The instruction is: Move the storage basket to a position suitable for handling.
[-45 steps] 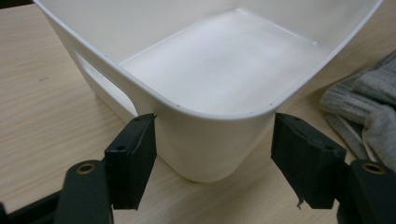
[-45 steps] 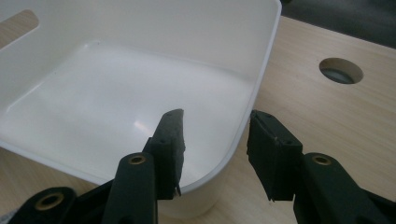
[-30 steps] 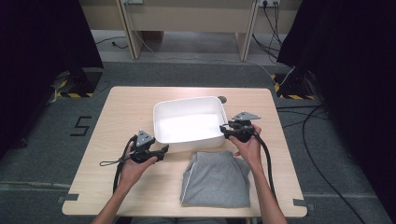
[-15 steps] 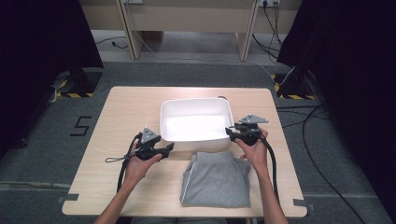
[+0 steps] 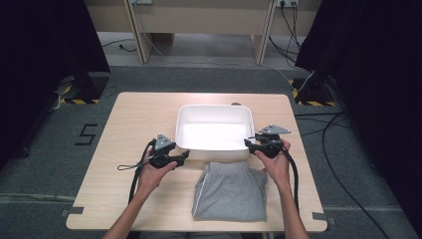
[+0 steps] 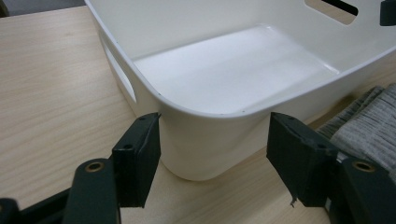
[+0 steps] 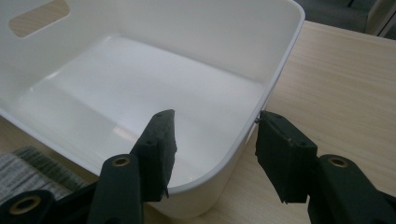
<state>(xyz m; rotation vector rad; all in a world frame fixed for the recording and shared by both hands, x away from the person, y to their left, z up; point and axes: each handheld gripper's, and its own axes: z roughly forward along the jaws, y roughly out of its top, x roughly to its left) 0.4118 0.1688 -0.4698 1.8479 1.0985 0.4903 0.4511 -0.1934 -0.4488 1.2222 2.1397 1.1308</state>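
At the white tub [image 5: 214, 117], both tongs gape.

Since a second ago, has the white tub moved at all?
Yes. The white tub has slid toward the table's right edge, away from its left edge.

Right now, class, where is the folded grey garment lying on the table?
In the high view, the folded grey garment lies at the table's near edge, right of centre, just in front of the white plastic tub and between the person's forearms.

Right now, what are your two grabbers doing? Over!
Left gripper open at white plastic tub corner. Right gripper open, straddling its rim. Folded grey cloth beside.
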